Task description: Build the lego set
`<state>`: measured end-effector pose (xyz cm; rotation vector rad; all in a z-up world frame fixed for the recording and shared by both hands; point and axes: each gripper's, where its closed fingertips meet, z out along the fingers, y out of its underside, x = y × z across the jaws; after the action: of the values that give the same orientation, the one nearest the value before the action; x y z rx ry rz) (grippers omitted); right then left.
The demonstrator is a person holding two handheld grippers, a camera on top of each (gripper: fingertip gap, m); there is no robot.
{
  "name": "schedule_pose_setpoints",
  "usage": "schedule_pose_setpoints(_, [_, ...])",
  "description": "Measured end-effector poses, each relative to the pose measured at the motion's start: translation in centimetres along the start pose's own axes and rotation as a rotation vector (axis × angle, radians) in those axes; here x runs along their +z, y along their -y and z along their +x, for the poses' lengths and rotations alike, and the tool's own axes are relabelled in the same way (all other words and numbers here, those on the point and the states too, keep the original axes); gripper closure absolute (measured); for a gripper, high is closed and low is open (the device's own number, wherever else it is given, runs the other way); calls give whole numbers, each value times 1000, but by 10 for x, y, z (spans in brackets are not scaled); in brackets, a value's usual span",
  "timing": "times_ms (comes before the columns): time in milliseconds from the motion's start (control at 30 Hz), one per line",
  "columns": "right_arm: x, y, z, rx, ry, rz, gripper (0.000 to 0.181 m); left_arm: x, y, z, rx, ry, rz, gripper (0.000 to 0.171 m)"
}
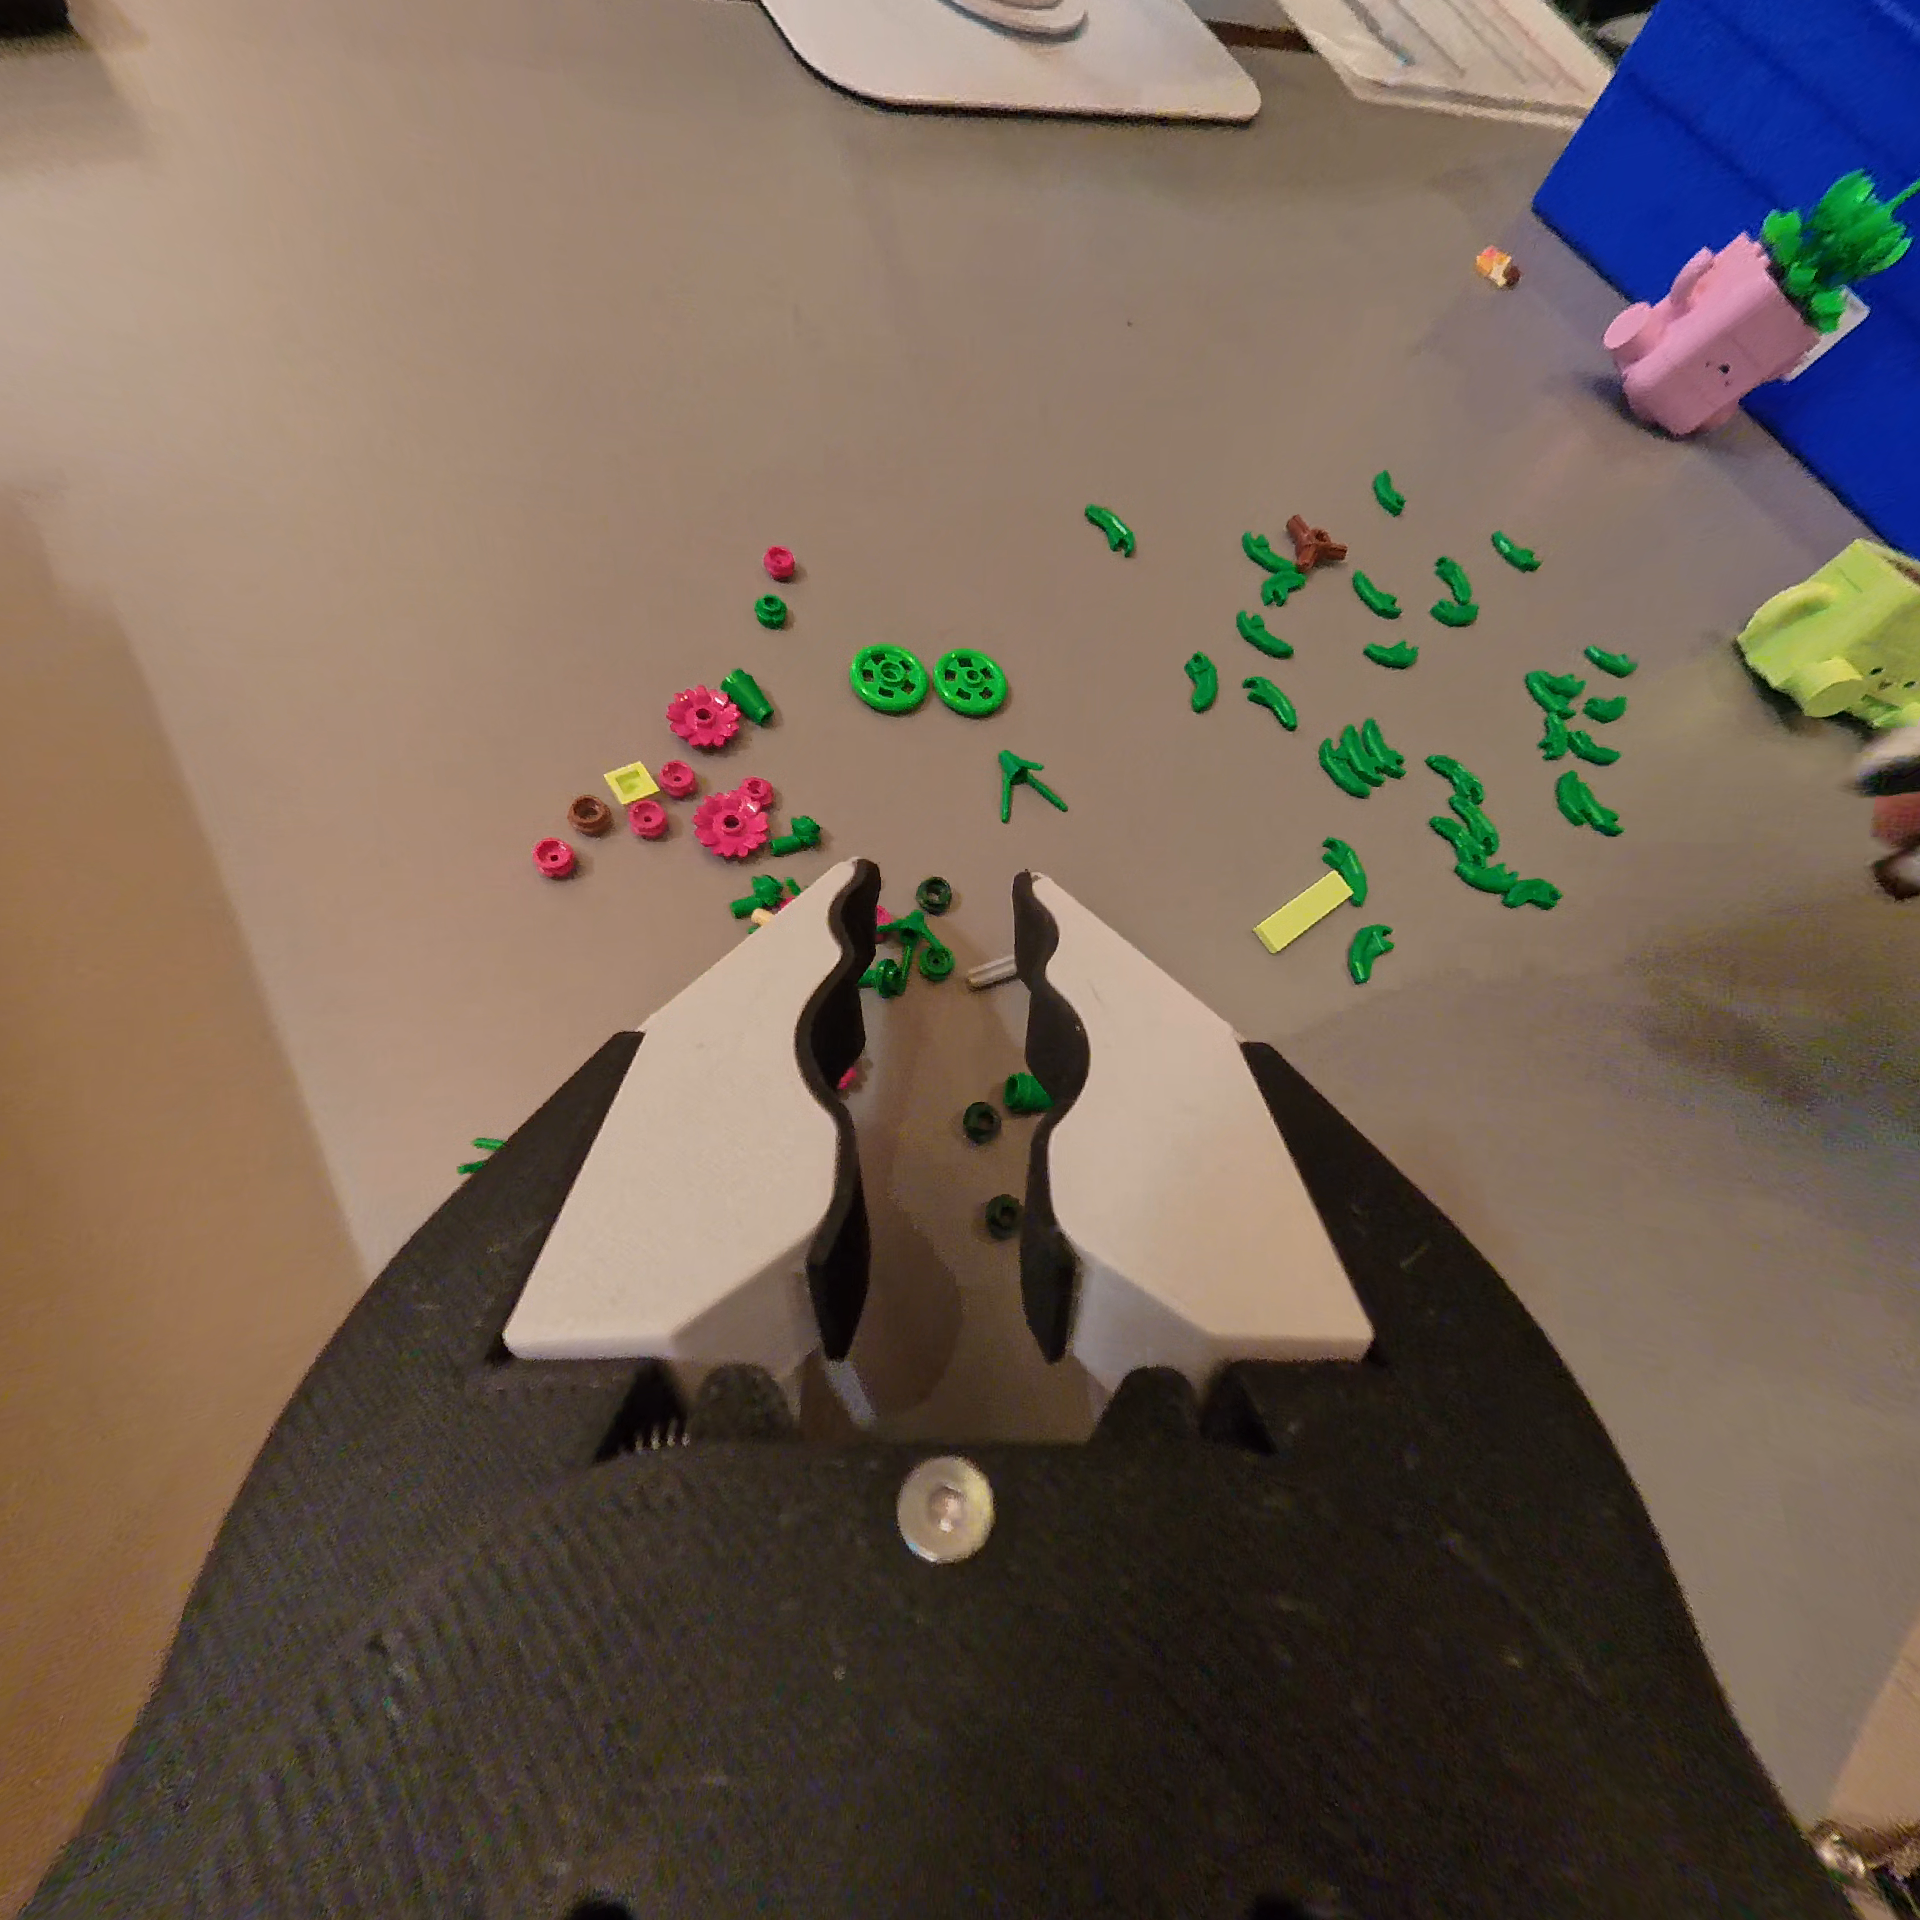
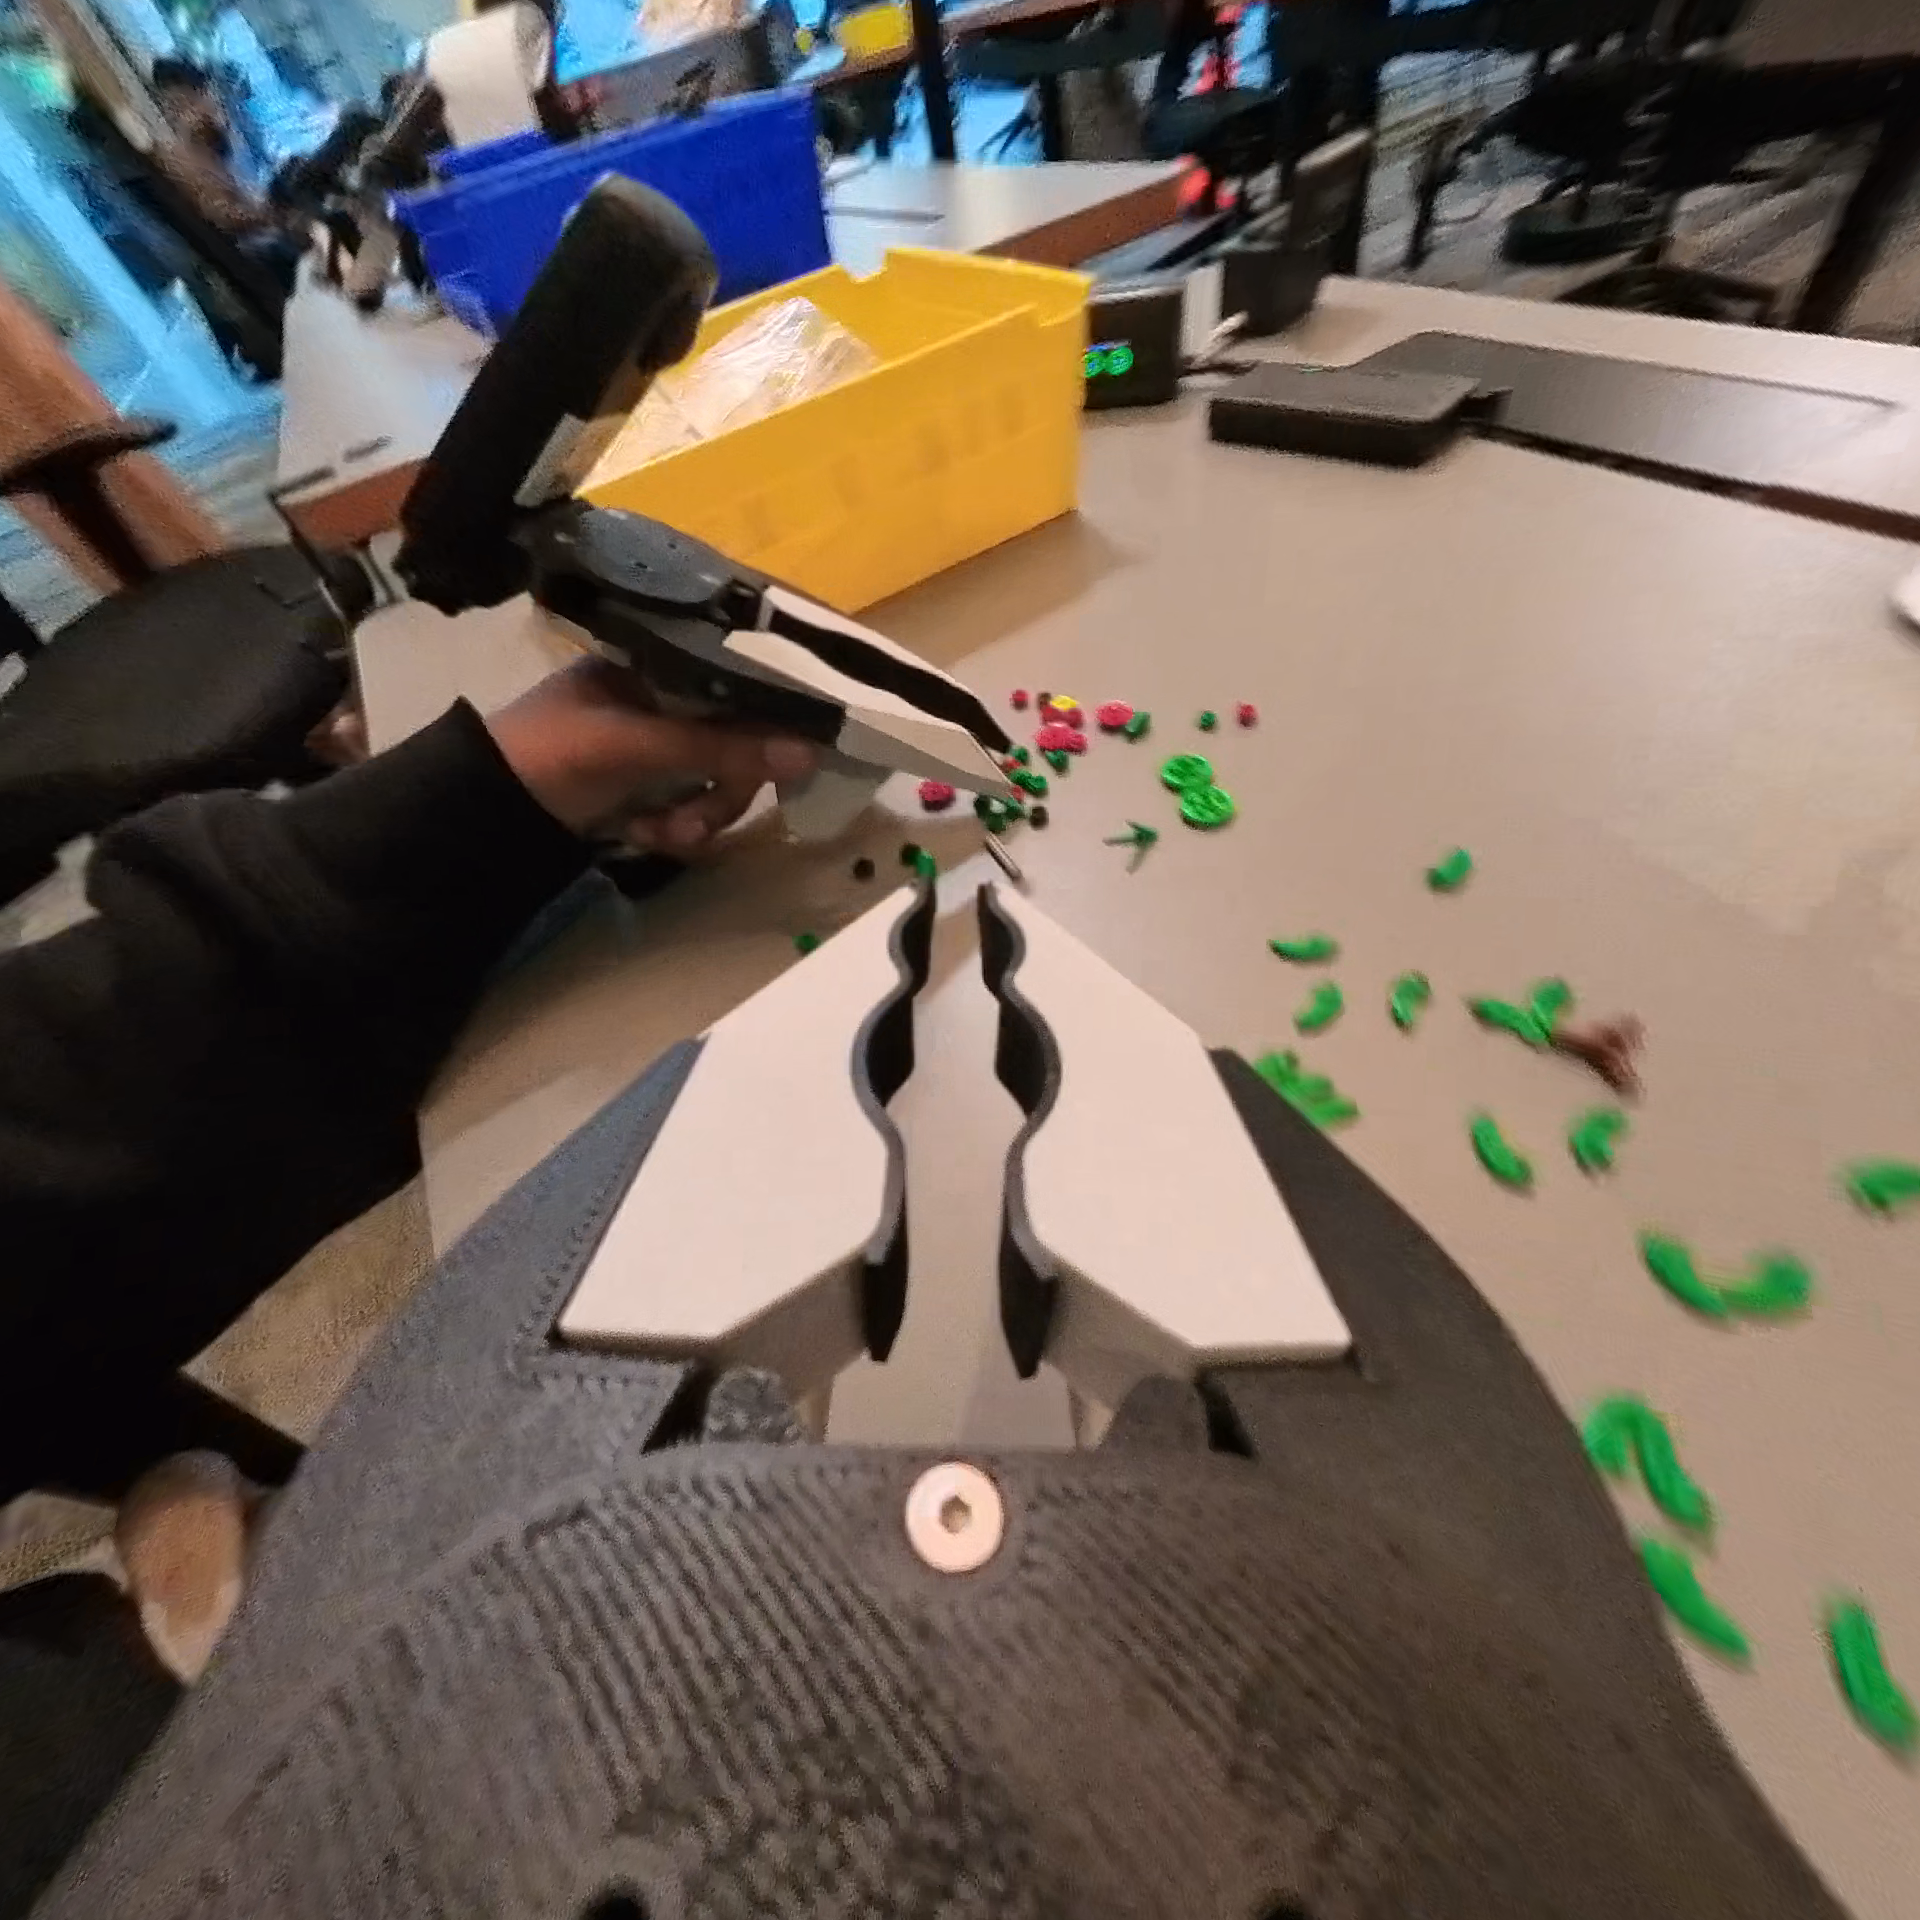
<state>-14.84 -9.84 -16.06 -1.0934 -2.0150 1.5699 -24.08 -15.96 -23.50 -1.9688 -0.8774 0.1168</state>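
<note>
Loose lego pieces lie on the grey table (image 1: 520, 364): magenta flowers (image 1: 703, 716) and studs at left, two green wheels (image 1: 928, 681) in the middle, many green leaf pieces (image 1: 1361, 758) at right, a lime bar (image 1: 1302, 911). My left gripper (image 1: 948, 883) is open and empty, low over small dark green pieces (image 1: 914, 940) and a grey pin (image 1: 992, 971). It also shows in the right wrist view (image 2: 997, 764), held by a hand. My right gripper (image 2: 956, 896) is open a little and empty, above the table, tips toward the left gripper.
A pink pot model with green leaves (image 1: 1745, 312) leans by a blue bin (image 1: 1745, 135) at far right. A lime model (image 1: 1844, 639) sits at the right edge. A yellow bin (image 2: 883, 436) and black devices (image 2: 1340, 410) stand farther back. A white stand base (image 1: 1018, 62) is at the far side. The gap from one gripper's tips to the other's is roughly 15 centimetres. Between my left fingertips and the lime bar (image 1: 1302, 911) there is roughly 9 centimetres.
</note>
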Motion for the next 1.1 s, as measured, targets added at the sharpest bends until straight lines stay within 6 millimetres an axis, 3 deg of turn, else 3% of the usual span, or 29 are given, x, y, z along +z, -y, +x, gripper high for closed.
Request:
schedule_pose_setpoints(133, [68,-12,7,-152,0,-223,167,-6,6,1,-40,-50,52,146])
schedule_pose_setpoints(233, [100,-33,15,-229,4,-382,167,-8,8,1,-58,-68,75,146])
schedule_pose_setpoints(500, [125,-57,21,-208,2,-461,165,-9,13,1,-60,-89,97,146])
schedule_pose_setpoints(567, [125,-57,19,-213,9,-464,179,-9,13,-1,-68,-85,101,146])
schedule_pose_setpoints(700, [117,-48,26,-271,-41,-433,179,-12,17,-3,-83,-85,134,146])
schedule_pose_setpoints(800, [88,-1,36,-273,-97,-198,179,-19,26,-1,-84,-112,208,146])
schedule_pose_setpoints(867, [61,20,32,-314,-62,-92,180,-24,33,9,-80,-173,262,147])
schedule_pose_setpoints(1000, [14,32,20,-531,-108,29,180,-50,44,88,-45,-647,336,133])
schedule_pose_setpoints(1100, [-7,29,10,-733,-183,90,180,-67,61,114,-129,-832,422,129])
